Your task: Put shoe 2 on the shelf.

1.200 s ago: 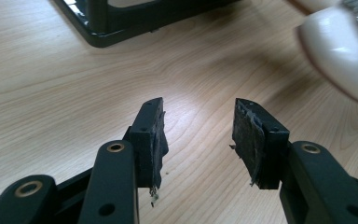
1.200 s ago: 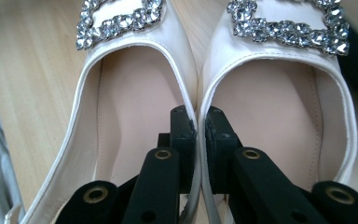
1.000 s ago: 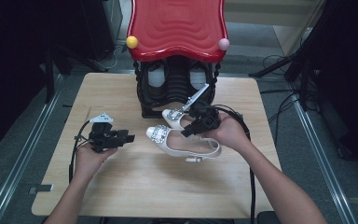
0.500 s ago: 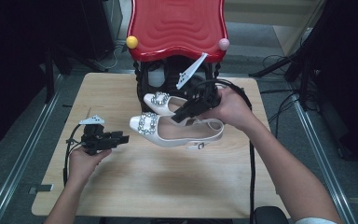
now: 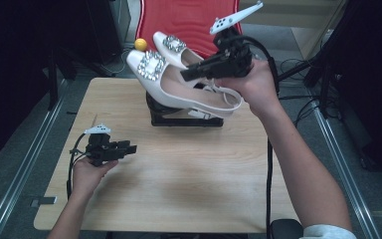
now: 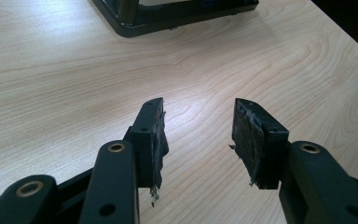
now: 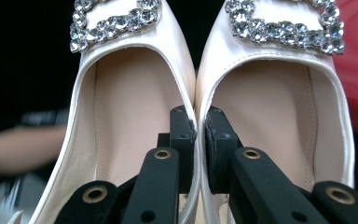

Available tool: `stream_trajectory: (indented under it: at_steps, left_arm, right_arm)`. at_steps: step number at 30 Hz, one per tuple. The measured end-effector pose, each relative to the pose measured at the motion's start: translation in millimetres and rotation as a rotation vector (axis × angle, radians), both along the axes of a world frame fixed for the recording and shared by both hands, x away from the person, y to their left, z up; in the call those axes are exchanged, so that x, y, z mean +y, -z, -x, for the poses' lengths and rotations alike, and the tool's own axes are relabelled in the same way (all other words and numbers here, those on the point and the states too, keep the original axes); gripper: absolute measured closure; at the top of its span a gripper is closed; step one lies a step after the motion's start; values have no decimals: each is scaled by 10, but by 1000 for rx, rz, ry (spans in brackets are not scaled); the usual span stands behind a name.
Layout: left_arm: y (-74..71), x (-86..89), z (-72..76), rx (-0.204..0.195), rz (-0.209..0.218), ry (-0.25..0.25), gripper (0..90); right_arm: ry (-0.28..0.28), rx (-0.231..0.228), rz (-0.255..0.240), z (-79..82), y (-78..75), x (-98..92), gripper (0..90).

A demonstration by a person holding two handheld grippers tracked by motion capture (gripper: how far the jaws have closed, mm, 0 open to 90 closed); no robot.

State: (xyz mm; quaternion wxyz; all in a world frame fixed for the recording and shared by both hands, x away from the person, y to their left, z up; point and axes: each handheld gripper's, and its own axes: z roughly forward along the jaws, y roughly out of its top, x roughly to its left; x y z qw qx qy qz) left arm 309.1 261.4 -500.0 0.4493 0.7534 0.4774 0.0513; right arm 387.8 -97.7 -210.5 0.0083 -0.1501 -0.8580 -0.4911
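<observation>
So, nothing readable anywhere: no brand or label on the shoes (image 5: 179, 84) that I can make out, just the big rhinestone buckles (image 7: 114, 21) on the toes.

My right gripper (image 7: 200, 140) is clamped on both shoes at once. One jaw sits inside each shoe, and the two inner side walls are pinched together between the pads (image 7: 182, 140), so the pair hangs from the gripper side by side with the toes pointing away from me. In the high view the right gripper (image 5: 191, 74) holds them up in the air in front of the red chair (image 5: 189, 20), above the black stand (image 5: 186, 117) at the far edge of the table (image 5: 179, 189), toes pointing left.

Compared with a second ago, that's a big lift. Back then the shoes were down by the stand on the table with my right hand low over them; half a second ago they were already off the wood, and now they're well above it. The grip itself hasn't changed.

My left gripper (image 5: 129, 148) has barely shifted. It sits low over the near left part of the table, jaws apart with nothing between them, just bare wood under the pads (image 6: 249, 140). The shoes are well apart from it, up and to its far right.
</observation>
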Motion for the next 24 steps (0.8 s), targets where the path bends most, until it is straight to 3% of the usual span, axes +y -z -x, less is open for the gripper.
stream_trajectory:
  at_steps: [3,8,12,18,24]
  left_arm:
    - [2,-16,-2,-6,7,-7,542]
    - [10,-40,-15,0,-1,5,542]
    - [12,-47,-17,-1,-5,6,542]
    - [8,-45,-14,-10,-15,21,543]
    - [41,-62,-34,5,-18,33,539]
  right_arm:
    - [73,34,-63,-125,-116,-8,847]
    - [176,56,-120,-323,-269,3,847]
    - [269,108,-172,-448,-357,36,847]
    - [379,86,-191,-592,-480,93,845]
    - [468,129,-228,-749,-535,79,846]
